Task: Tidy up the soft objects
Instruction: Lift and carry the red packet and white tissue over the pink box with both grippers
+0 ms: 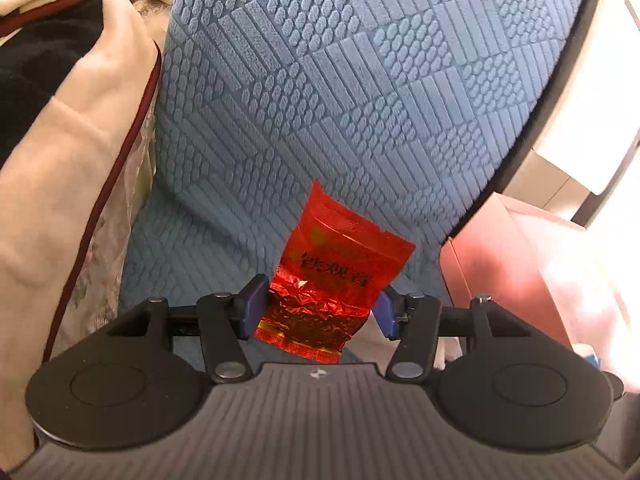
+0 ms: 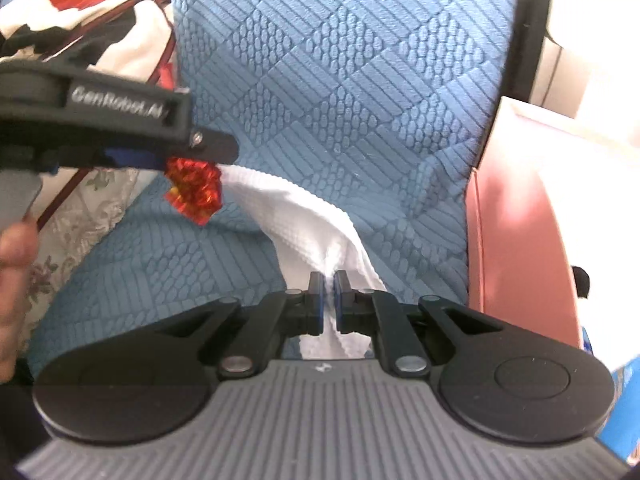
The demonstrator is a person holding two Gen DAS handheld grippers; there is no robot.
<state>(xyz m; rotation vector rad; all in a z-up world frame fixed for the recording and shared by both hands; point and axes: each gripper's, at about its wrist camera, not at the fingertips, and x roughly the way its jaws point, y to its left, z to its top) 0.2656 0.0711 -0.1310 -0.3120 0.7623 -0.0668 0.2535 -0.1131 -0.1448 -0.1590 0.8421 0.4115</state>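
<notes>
the seat cover [image 1: 360, 100] lies under everything. the packet [image 1: 332, 280] sits between the left tool's [image 1: 320, 308] pads, above the cover. the towel [image 2: 320, 216] lies on the cover, its near end in the right tool [image 2: 329, 292]. a bin [image 2: 520, 240] stands right of the cover, bedding [image 1: 72, 152] left.

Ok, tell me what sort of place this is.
Most likely a living room or bedroom at home, seen over a seat. A blue textured cover drapes the seat, a pile of blankets and floral fabric sits beside it, and a pink box stands on the other side.
</notes>
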